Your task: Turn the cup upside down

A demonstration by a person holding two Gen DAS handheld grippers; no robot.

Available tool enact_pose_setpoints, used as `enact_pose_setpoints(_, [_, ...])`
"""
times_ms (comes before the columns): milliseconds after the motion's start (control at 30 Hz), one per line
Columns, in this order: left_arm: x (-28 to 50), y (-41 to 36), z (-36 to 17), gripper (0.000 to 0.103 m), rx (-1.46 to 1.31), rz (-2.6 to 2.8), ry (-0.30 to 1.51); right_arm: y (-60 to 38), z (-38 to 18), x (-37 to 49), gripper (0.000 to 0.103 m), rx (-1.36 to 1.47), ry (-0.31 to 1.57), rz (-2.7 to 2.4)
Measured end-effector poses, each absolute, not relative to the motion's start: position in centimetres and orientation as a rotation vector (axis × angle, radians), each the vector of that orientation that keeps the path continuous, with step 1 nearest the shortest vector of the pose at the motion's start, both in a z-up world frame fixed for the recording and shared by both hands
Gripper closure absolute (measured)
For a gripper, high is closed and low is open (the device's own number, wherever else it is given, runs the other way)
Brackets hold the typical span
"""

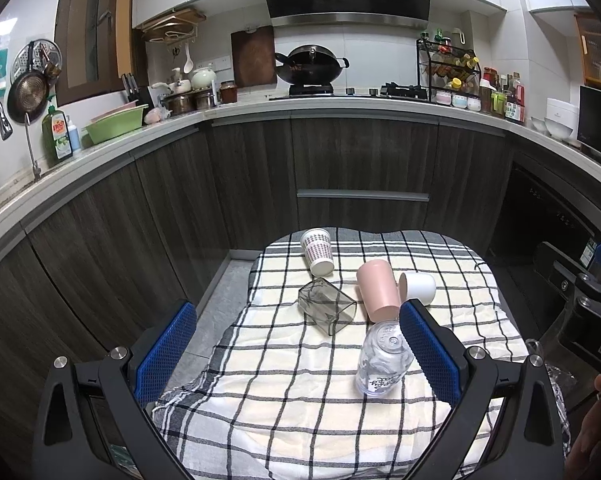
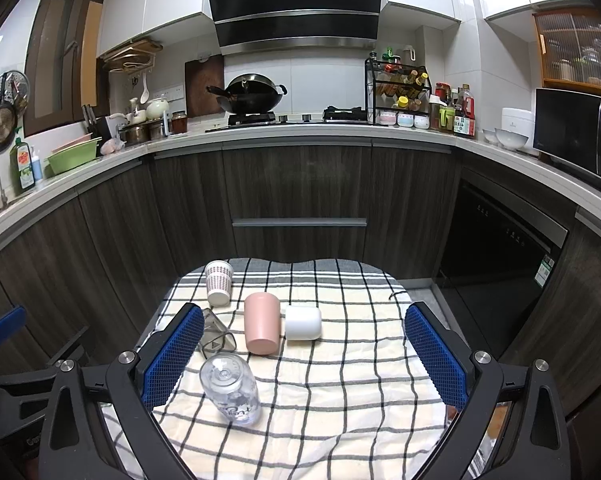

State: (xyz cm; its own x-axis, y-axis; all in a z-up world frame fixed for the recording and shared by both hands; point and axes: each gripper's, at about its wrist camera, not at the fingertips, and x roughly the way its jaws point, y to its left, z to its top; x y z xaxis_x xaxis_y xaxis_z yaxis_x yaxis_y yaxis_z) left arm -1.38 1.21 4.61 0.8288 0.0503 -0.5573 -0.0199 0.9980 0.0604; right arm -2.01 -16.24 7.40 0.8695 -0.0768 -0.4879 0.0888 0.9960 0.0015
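Several cups lie on their sides on a checked cloth (image 1: 300, 392) (image 2: 340, 392): a clear glass (image 1: 382, 360) (image 2: 230, 390) nearest, a pink cup (image 1: 377, 290) (image 2: 261, 323), a white cup (image 1: 418, 286) (image 2: 303, 323), a smoky square glass (image 1: 326, 307) (image 2: 216, 336), and a dotted paper cup (image 1: 317, 251) (image 2: 219, 282) at the back. My left gripper (image 1: 296, 344) is open above the cloth, its right pad beside the clear glass. My right gripper (image 2: 304, 352) is open and empty, above the cloth.
The cloth covers a small table in front of dark kitchen cabinets (image 1: 360, 160). The floor (image 1: 216, 300) shows to the left of the table. A black dishwasher (image 2: 500, 248) stands to the right. The right gripper's body shows at the left view's right edge (image 1: 588, 304).
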Motion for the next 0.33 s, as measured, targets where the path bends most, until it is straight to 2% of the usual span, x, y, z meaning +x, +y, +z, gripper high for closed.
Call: enact_pose_setpoints(333, [-1.24, 1.31, 4.49, 0.000, 0.046, 0.054, 0.607, -16.33, 6.56, -2.20, 0.002, 0.036, 0.526, -0.091])
